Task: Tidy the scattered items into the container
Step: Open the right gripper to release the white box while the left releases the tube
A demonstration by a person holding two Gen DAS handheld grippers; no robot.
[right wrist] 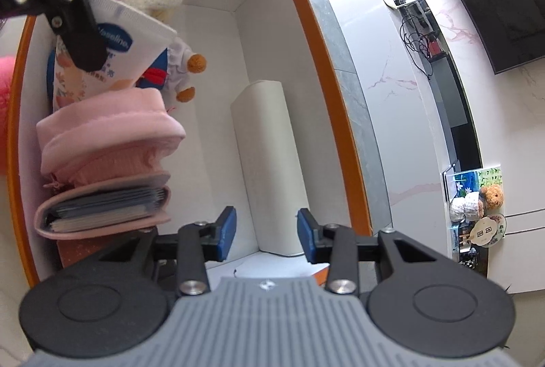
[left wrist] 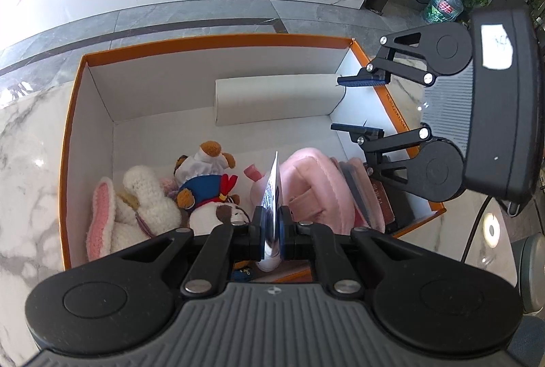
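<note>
Orange-rimmed and white inside, the cardboard box (left wrist: 238, 42) sits on the marbled white table (left wrist: 27, 145) and already holds most of the clutter. Along its near wall lie a cream knitted rabbit with pink ears (left wrist: 136, 196), a brown-and-white plush dog in a blue sailor top (left wrist: 207, 183), a pink quilted pouch (left wrist: 313, 176) and a pink card wallet (right wrist: 102, 207). A white rolled pad (left wrist: 272, 98) rests against the far wall.

The left gripper (left wrist: 270, 224) is clamped flat on the crimped end of a white Vaseline lotion tube (right wrist: 136, 40). The tube hangs edge-on over the toys, probably so that it can drop into the narrow gap between the dog and the pouch without knocking either.

The right gripper (right wrist: 265, 232) hovers over the box's bare end with its blue pads (right wrist: 226, 230) apart and still opening, nothing between them. It appears to have no load, and holding off to that side keeps it clear of the left gripper's path.
</note>
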